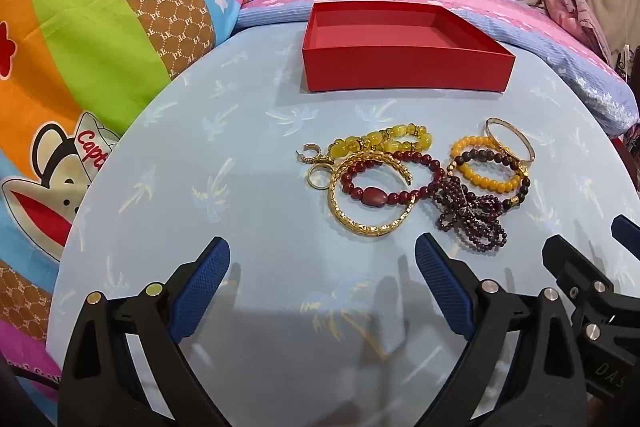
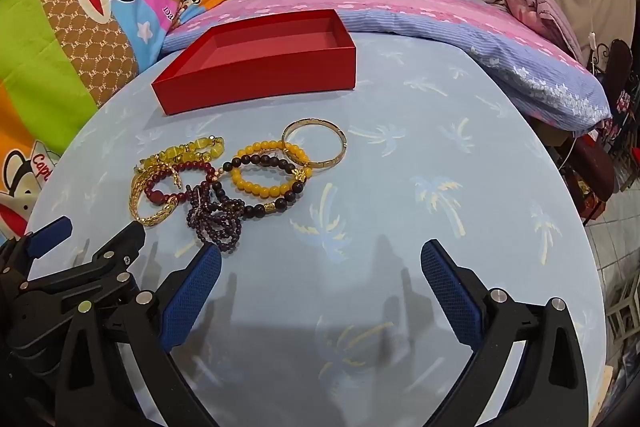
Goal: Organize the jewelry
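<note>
Both grippers, left (image 1: pixel 322 259) and right (image 2: pixel 320 263), are held released and grasp nothing, low over the near part of the blue table (image 1: pixel 240 155). Just beyond them, the bracelets (image 1: pixel 400 179) are heaped together. Farther back, the red box (image 1: pixel 404 67) is set, apart from the heap.

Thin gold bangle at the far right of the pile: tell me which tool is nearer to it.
Right. The right tool sits open, short of the thin gold bangle, roughly in line with it. The left tool, also open, is further left, facing the wide gold bangle.
</note>
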